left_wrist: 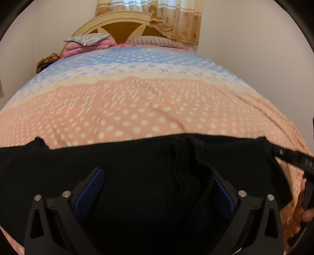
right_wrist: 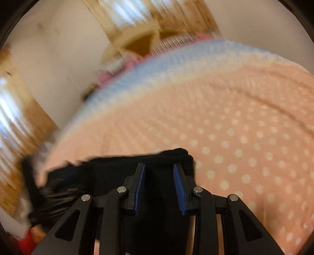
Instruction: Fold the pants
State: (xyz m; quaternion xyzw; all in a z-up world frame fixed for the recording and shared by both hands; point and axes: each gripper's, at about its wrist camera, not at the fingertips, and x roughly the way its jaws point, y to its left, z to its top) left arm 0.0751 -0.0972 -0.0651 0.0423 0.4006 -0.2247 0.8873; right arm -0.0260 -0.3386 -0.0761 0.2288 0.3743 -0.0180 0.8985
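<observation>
**Black pants at the near edge of the bed, both tongs spread above them**

Black pants (left_wrist: 137,166) filled the near part of the left wrist view, lying across the near edge of the bed (left_wrist: 137,102). Left tongs (left_wrist: 157,188) stood spread wide over the dark cloth, their blue pads well apart, pinching nothing that could be seen; a ridge of bunched fabric ran up beside the right-hand pad. At the right edge of that view the other tool's black frame reached in by a corner of the pants.

Right tongs (right_wrist: 159,184) were spread too, though less widely, with the pants (right_wrist: 141,162) under and between the blue pads; whether the pads touched the cloth could not be told. That view was smeared by motion blur.

Beyond the pants the dotted peach-and-blue bedspread ran far to pillows (left_wrist: 88,40), a wooden headboard (left_wrist: 121,29) and patterned curtains (left_wrist: 166,15).
</observation>
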